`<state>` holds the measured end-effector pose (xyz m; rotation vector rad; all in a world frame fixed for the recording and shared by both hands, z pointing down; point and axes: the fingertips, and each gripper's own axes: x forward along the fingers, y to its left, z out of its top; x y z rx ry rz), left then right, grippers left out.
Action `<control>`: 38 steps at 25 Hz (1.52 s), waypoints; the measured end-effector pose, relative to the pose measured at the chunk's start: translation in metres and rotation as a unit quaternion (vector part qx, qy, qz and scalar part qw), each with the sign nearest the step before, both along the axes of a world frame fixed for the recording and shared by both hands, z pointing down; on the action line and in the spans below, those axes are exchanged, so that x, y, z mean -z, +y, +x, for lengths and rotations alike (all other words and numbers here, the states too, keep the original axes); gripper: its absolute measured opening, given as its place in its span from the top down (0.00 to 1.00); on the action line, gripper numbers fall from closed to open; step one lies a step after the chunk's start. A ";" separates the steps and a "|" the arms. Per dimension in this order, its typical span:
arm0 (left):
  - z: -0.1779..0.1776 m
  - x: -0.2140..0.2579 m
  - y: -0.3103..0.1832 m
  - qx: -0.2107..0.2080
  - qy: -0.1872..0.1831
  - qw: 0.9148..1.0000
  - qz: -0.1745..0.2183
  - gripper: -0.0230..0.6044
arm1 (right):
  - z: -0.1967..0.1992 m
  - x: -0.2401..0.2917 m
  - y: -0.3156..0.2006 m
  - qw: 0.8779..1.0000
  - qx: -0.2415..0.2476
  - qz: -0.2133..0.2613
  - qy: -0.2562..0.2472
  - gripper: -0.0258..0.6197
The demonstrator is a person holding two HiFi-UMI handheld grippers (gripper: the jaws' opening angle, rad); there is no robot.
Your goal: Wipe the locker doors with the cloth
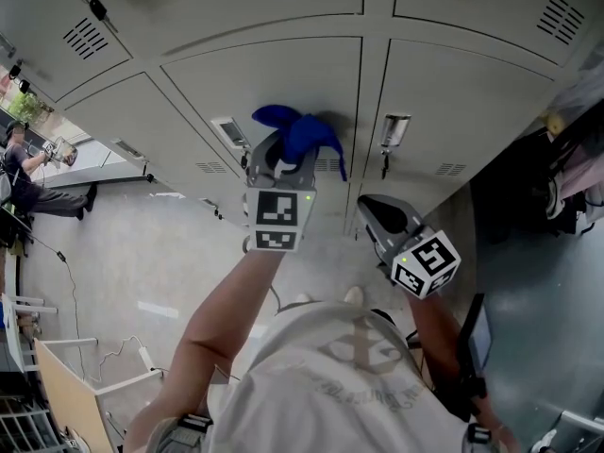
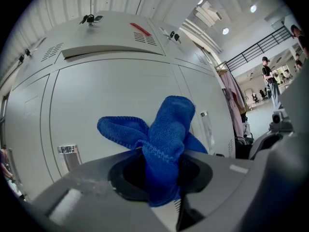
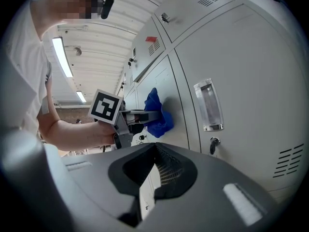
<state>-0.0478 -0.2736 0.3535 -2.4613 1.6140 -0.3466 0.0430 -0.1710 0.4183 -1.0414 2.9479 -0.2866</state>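
Observation:
The blue cloth [image 1: 300, 132] is bunched up in my left gripper [image 1: 283, 163], which is shut on it. The cloth is against the middle grey locker door [image 1: 283, 83], near its lower vents. In the left gripper view the cloth [image 2: 166, 129] sticks up out of the jaws in front of the door [image 2: 111, 95]. My right gripper [image 1: 382, 217] hangs lower and to the right, shut with nothing in it, a little off the neighbouring door [image 1: 453, 102]. From the right gripper view the left gripper [image 3: 137, 117] and the cloth [image 3: 157, 111] show side-on at the door.
Metal handles [image 1: 394, 130] [image 3: 209, 105] and a key lock [image 3: 212, 143] stick out of the doors. Clothes and bags [image 1: 576, 177] hang at the right. A person [image 1: 24, 182] stands far left; a wooden board [image 1: 66, 376] and cables lie lower left.

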 end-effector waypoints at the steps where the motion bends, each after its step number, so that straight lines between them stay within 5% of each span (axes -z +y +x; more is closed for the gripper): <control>1: 0.003 0.000 0.000 -0.001 0.000 1.000 0.000 0.77 | 0.003 0.000 0.000 1.000 0.000 0.000 0.000 0.95; 19: 0.083 -0.003 0.003 -0.047 -0.011 0.999 -0.004 0.77 | 0.043 -0.006 -0.003 1.000 0.009 -0.005 -0.007 0.95; 26: 0.081 0.010 0.005 -0.101 -0.022 0.995 0.017 0.77 | 0.023 -0.001 -0.020 0.999 0.030 0.017 -0.008 0.95; 31: 0.092 -0.012 0.007 -0.132 -0.013 0.991 -0.019 0.77 | 0.015 -0.008 -0.014 0.999 0.035 -0.009 0.001 0.95; 38: 0.087 -0.024 0.009 -0.121 -0.040 0.991 -0.037 0.77 | 0.013 -0.004 -0.005 1.000 0.019 -0.016 -0.002 0.95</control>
